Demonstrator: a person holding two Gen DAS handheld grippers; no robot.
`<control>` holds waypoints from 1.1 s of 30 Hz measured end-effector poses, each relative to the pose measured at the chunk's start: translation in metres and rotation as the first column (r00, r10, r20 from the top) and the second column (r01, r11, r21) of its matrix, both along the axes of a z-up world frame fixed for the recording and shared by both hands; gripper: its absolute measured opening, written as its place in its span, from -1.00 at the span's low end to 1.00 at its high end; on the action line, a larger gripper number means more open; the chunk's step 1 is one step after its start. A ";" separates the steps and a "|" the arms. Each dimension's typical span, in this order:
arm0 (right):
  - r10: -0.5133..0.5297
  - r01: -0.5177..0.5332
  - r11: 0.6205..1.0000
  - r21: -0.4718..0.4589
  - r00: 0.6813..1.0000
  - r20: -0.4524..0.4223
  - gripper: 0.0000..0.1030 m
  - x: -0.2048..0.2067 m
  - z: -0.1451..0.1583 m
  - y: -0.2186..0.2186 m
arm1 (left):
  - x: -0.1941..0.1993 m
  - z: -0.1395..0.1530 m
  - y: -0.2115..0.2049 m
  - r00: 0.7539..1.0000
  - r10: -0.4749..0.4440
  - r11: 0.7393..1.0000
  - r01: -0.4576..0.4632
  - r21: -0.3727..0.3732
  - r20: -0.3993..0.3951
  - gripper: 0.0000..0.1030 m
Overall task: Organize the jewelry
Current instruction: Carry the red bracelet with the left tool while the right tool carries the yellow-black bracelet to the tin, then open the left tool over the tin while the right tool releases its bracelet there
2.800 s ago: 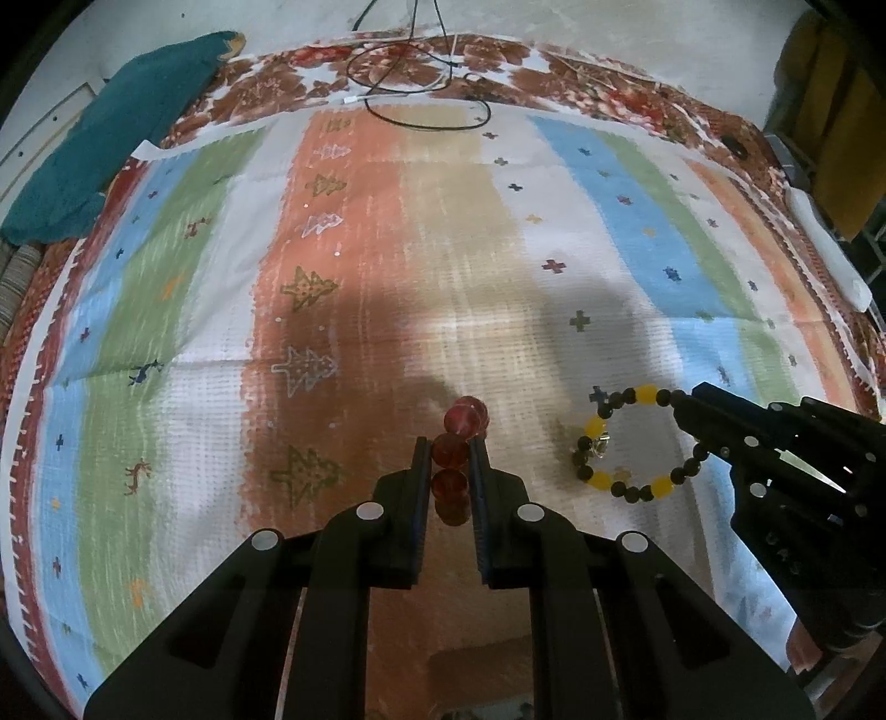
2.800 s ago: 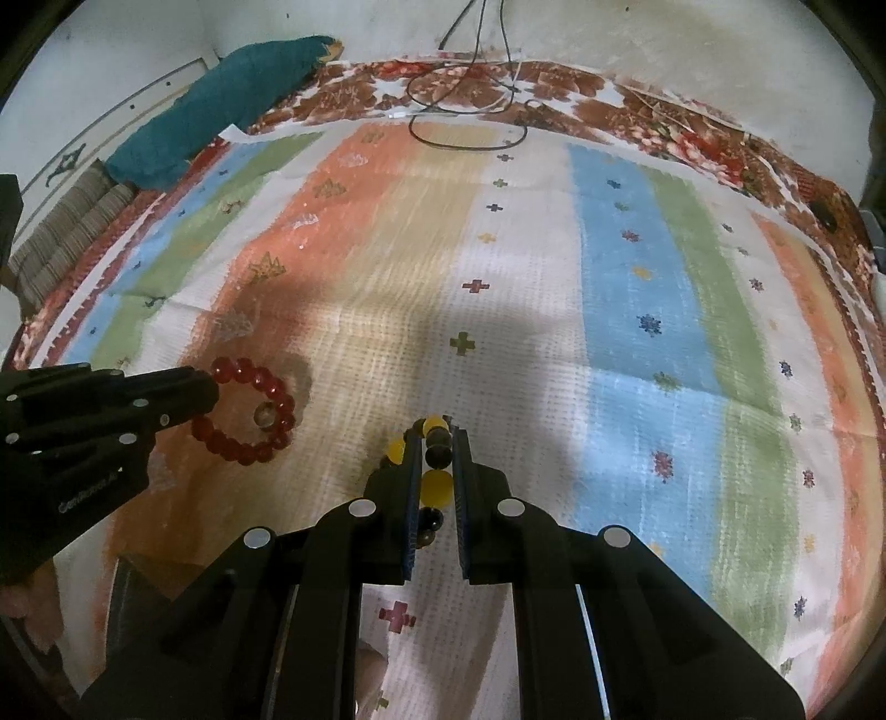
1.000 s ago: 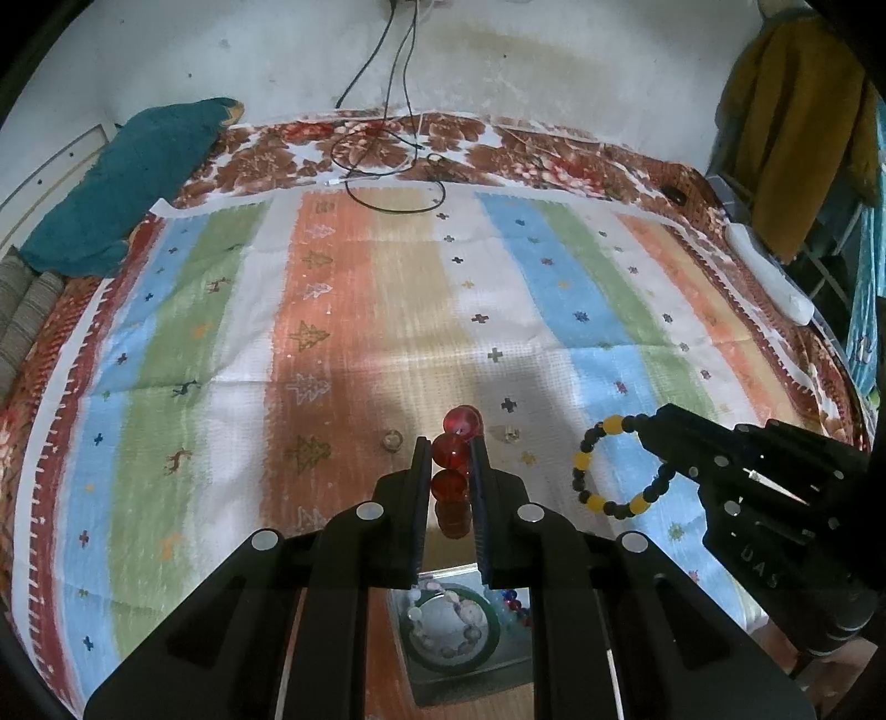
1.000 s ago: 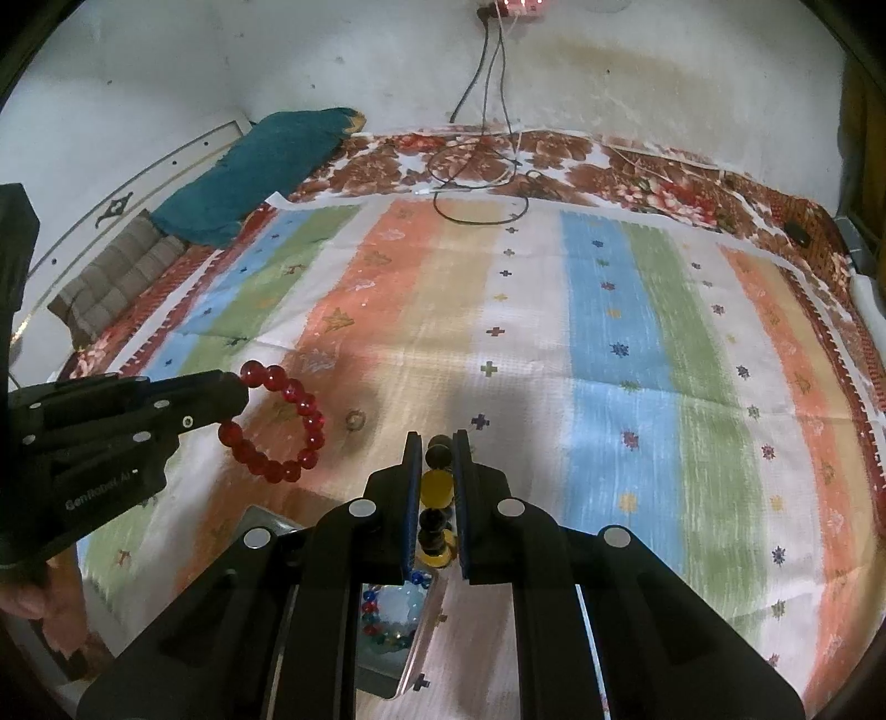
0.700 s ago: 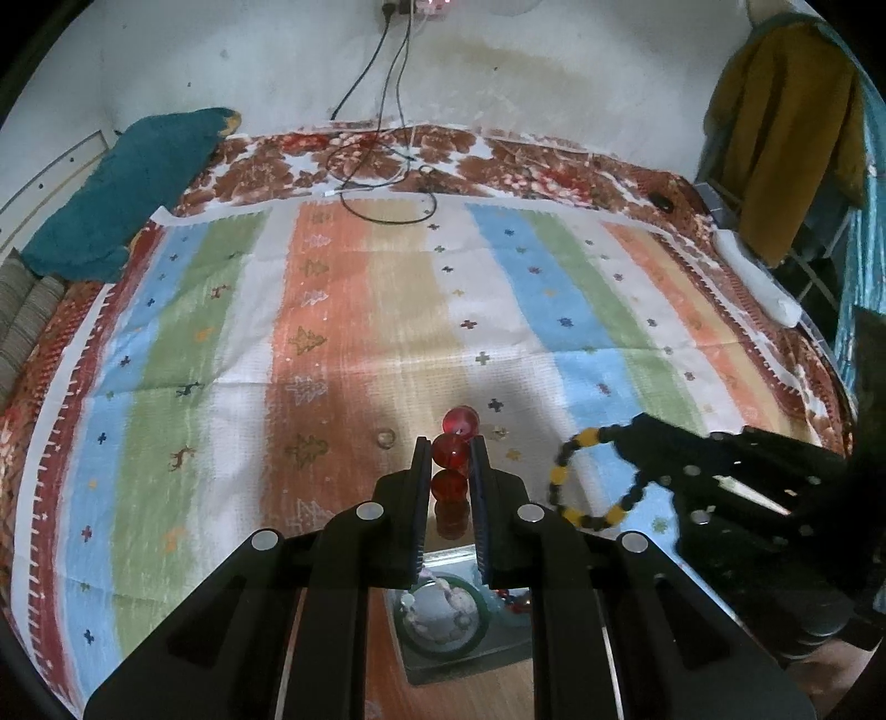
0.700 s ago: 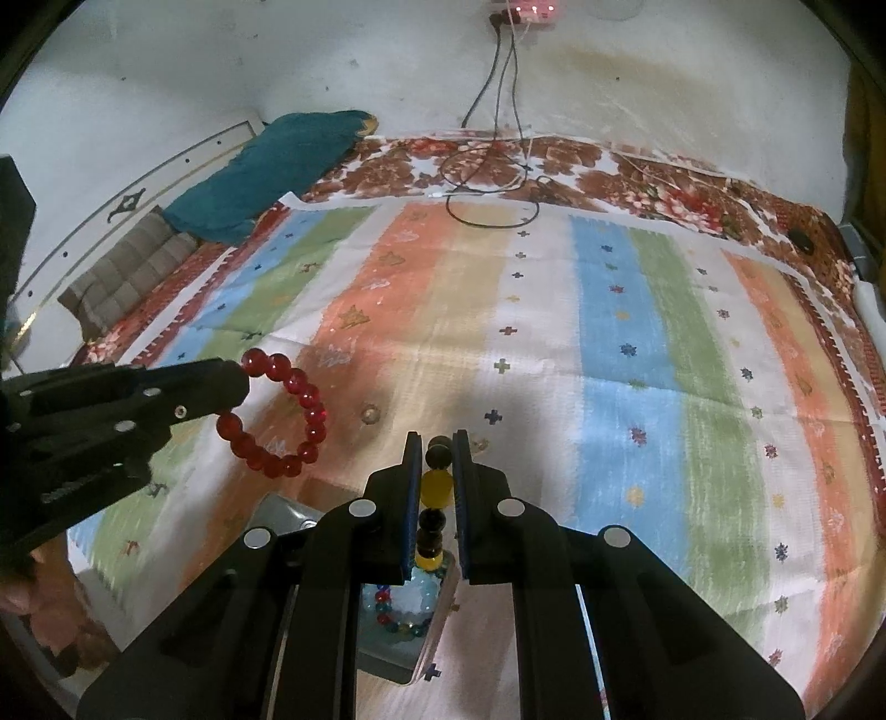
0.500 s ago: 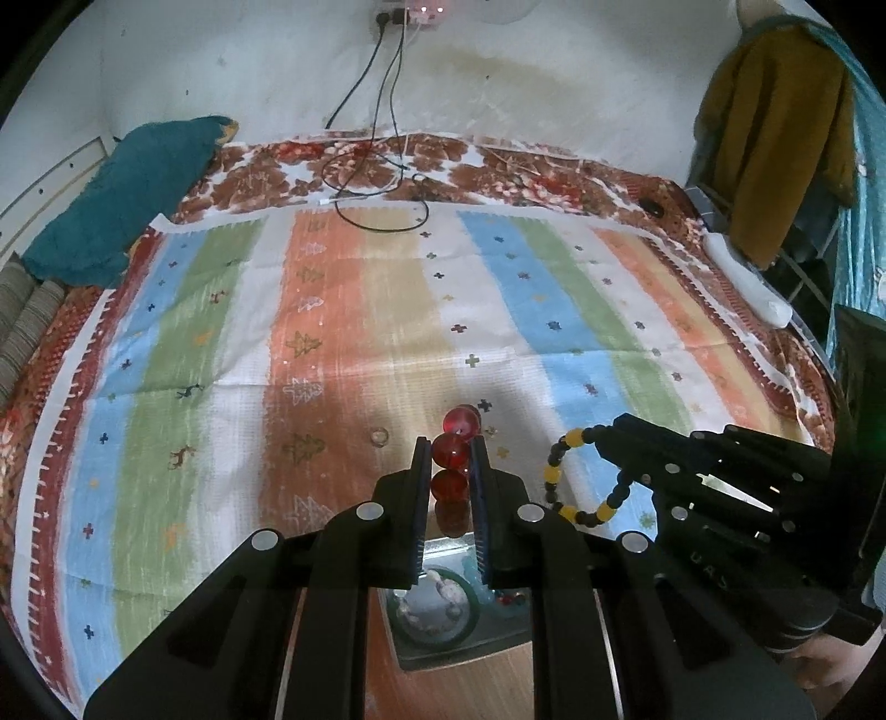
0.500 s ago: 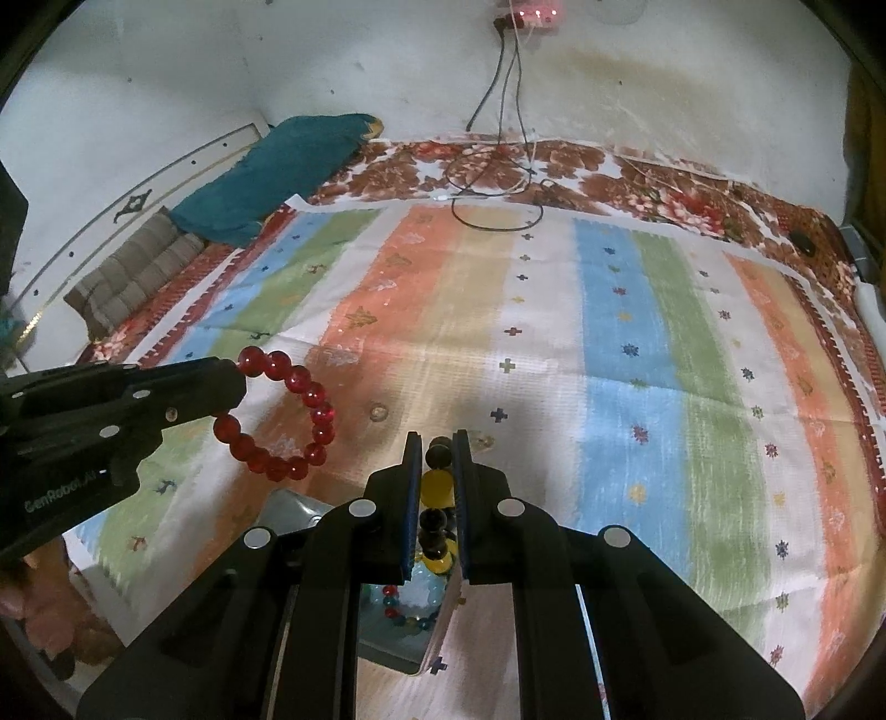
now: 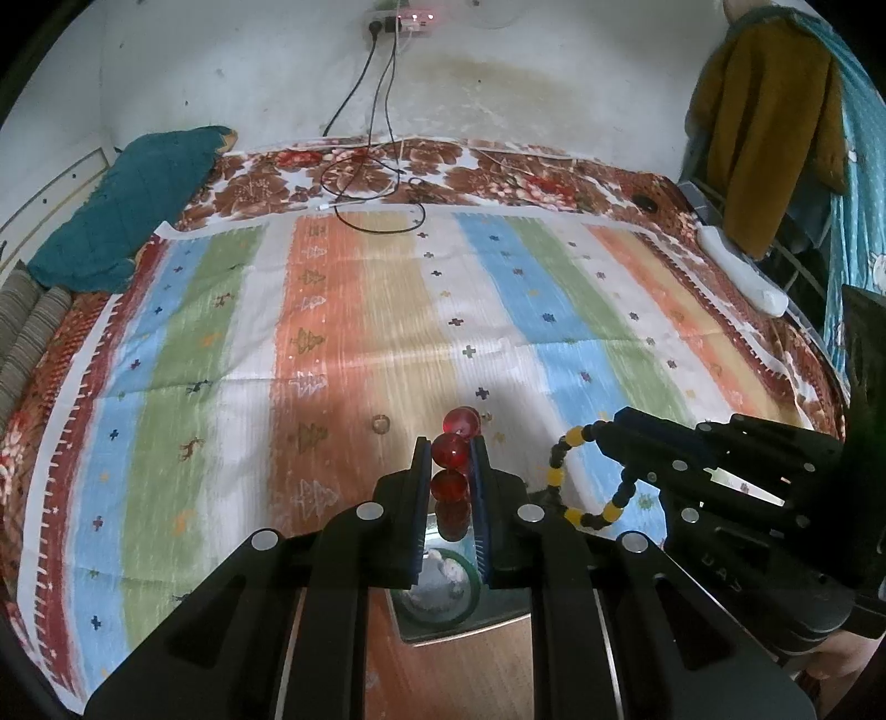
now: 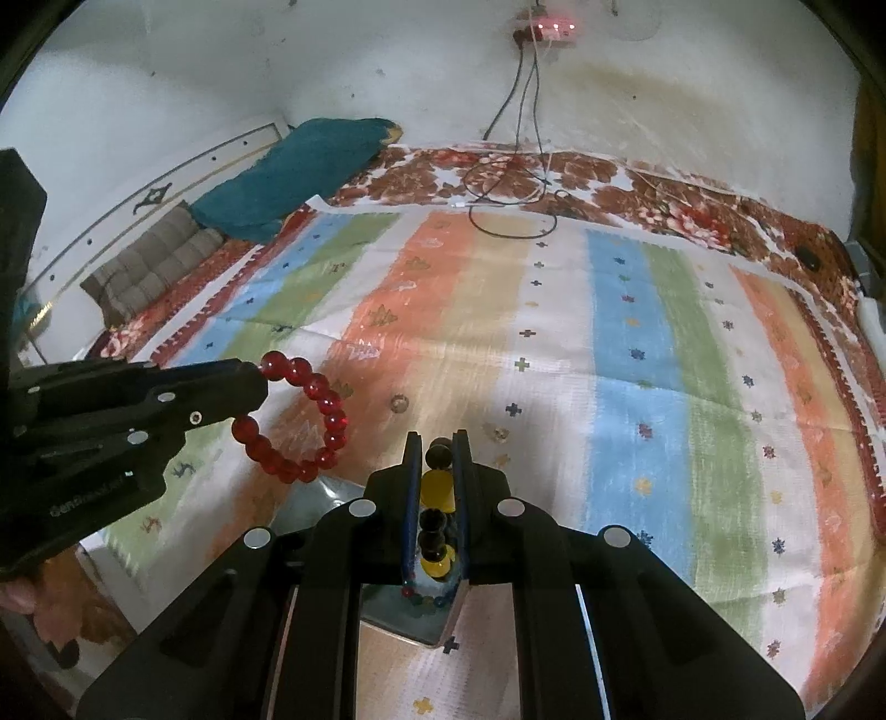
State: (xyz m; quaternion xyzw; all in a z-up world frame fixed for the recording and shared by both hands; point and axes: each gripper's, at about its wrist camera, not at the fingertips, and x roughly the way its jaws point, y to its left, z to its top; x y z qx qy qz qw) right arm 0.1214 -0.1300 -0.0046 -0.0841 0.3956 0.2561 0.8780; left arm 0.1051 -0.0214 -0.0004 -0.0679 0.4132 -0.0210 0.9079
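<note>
- Between the fingers of the left gripper [image 9: 451, 459] sits a red bead bracelet [image 9: 453, 451]; the jaws are closed on it, and its loop hangs in the air beside the tips in the right wrist view [image 10: 302, 423].
- Between the fingers of the right gripper [image 10: 437, 468] sits a black and yellow bead bracelet [image 10: 436, 490], clamped in the same way; its loop hangs free at the tips in the left wrist view [image 9: 581, 482].
- Below both grippers lies an open box [image 9: 443, 603] with a green ring and small beads inside; it rests on a wooden surface [image 9: 459, 675].
- On the side of the left gripper there is white writing, something like "GenRobot", but it is blurred.
- Farther out, a striped cloth [image 9: 387, 310] covers the bed, and two small rings [image 9: 381, 424] lie on it, apart from each other.
- At the far edge lie a teal pillow [image 9: 127, 210] and black cables [image 9: 376, 188] that go up the wall to a socket strip [image 10: 545, 27] with red lights.
</note>
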 end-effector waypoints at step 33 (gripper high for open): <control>-0.023 0.023 1.000 0.009 0.999 -0.034 -0.50 -0.020 -0.005 -0.009 | -0.034 -0.014 -0.003 0.999 0.016 1.000 -0.015 0.017 -0.044 -0.63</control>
